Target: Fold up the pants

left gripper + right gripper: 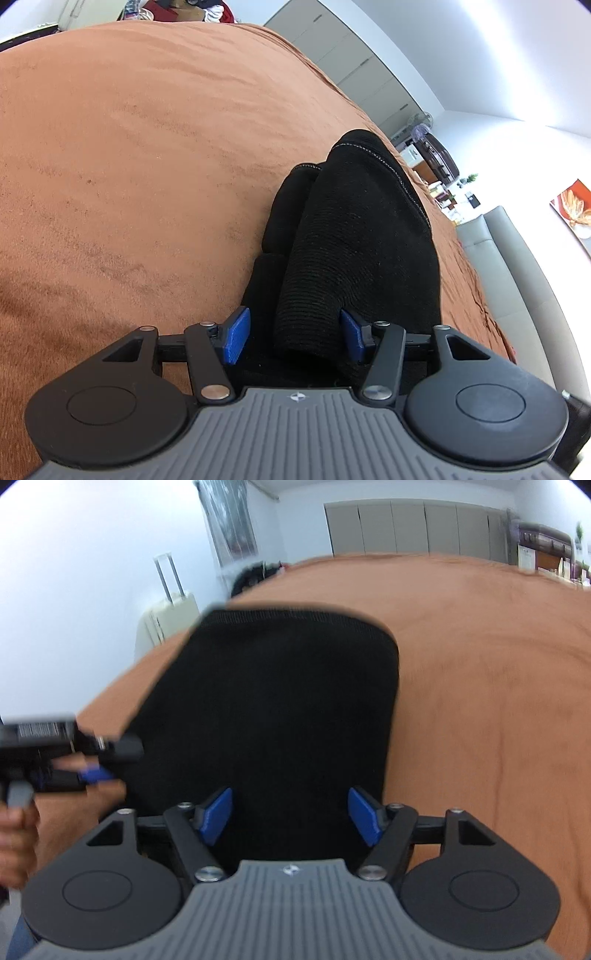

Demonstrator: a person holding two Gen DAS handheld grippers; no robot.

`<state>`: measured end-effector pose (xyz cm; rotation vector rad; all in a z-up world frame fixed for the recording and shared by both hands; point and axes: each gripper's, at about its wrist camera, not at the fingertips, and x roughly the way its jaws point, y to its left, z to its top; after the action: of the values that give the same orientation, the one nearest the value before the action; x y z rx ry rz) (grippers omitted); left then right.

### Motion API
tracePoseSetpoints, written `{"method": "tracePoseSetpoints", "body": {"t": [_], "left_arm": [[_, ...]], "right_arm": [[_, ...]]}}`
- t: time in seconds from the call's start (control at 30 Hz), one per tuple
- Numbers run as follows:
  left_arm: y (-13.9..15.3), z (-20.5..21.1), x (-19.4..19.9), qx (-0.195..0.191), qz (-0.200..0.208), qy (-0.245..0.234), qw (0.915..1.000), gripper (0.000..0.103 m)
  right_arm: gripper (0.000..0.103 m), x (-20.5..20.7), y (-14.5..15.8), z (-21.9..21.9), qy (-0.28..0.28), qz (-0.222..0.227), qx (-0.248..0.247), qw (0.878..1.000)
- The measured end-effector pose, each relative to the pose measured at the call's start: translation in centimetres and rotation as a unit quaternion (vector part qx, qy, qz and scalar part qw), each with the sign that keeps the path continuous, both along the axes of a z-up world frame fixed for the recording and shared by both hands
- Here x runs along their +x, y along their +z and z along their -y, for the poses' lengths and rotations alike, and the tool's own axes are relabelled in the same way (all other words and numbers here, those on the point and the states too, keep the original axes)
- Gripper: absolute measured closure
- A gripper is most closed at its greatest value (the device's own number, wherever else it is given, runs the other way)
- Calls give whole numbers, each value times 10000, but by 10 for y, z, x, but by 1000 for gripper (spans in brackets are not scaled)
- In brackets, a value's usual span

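Observation:
The black pants point(354, 236) lie folded into a compact stack on the brown bedspread point(147, 166). In the left wrist view my left gripper point(293, 341) is open, its blue pads on either side of the near ribbed edge of the stack. In the right wrist view the pants point(273, 709) show as a flat black rectangle. My right gripper point(291, 819) is open over their near edge. The left gripper point(92, 771) also shows there, at the left side of the pants, held by a hand.
The brown bedspread point(480, 701) spreads wide to the right of the pants. A cream suitcase point(166, 616) stands beyond the bed's left edge. A grey sofa point(498, 258) lies beyond the bed. Grey cabinets point(413, 528) line the far wall.

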<state>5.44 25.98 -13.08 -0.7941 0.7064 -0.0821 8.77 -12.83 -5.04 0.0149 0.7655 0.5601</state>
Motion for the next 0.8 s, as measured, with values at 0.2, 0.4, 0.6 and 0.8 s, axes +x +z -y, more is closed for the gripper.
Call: {"method": "tracePoseSetpoints", "body": {"t": [0.2,0.4,0.6,0.8], "left_arm": [[35,-4,3,710,177,-10,9973,40],[63,-17,18,907,315,-179,9952,12],[56,-14,48,994,-327,-382,9938,12],[26,-24,70,-150,-440,-629,9969,12]], "right_arm": [[32,-10,-8,15,89,-97,-89,9999],[34,-15,-16,56,-330,-514,1017,9929],[34,-25,-11,77,-563,-302,1235,9903],[27,-22,-3,98,-689,-75,1548,9855]]}}
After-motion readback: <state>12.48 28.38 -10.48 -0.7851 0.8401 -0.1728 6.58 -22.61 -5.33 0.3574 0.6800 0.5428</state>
